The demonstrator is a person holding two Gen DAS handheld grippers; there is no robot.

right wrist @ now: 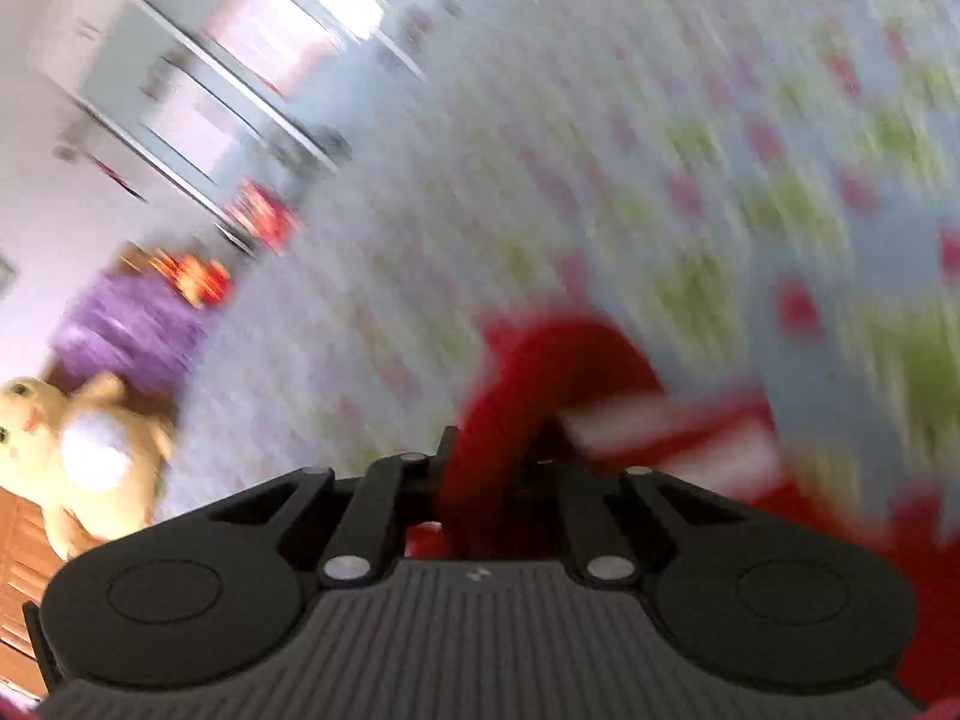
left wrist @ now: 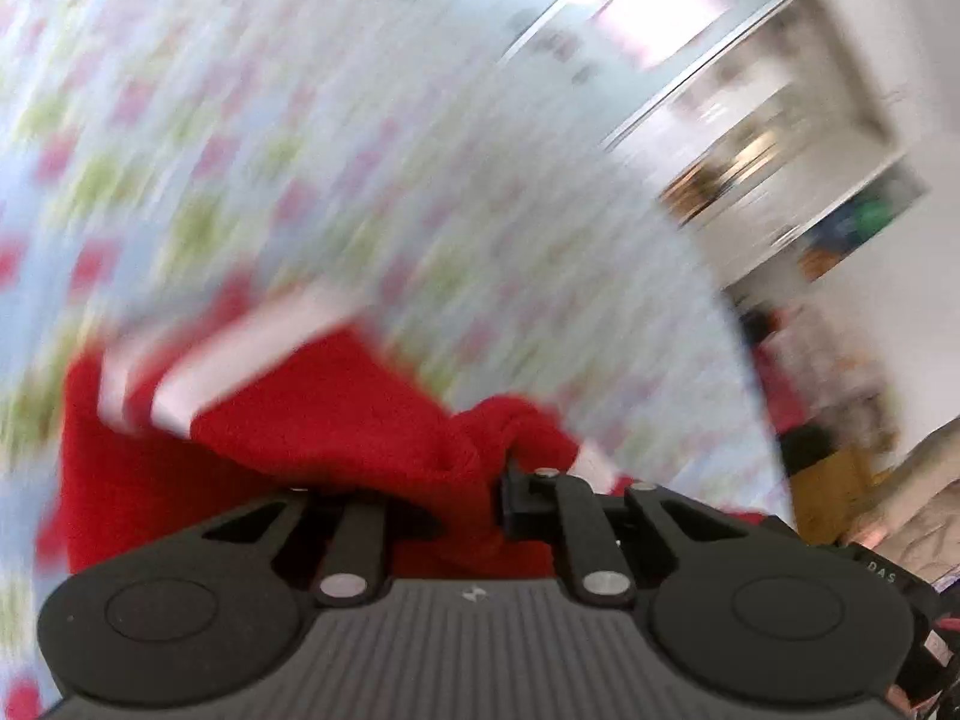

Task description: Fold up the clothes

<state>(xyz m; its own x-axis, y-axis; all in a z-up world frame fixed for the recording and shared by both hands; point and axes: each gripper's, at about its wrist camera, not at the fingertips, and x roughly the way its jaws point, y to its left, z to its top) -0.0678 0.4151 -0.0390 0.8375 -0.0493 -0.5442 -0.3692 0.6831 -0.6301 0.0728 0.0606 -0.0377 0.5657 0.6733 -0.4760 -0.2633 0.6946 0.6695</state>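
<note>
Red garment [left wrist: 336,420]: knitted cloth (matt).

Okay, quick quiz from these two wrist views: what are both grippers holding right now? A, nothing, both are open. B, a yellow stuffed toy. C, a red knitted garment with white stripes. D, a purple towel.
C: the left gripper and the right gripper are each clamped on the red knitted garment with white stripes, bunched between their fingers above the patterned bedspread.
</note>
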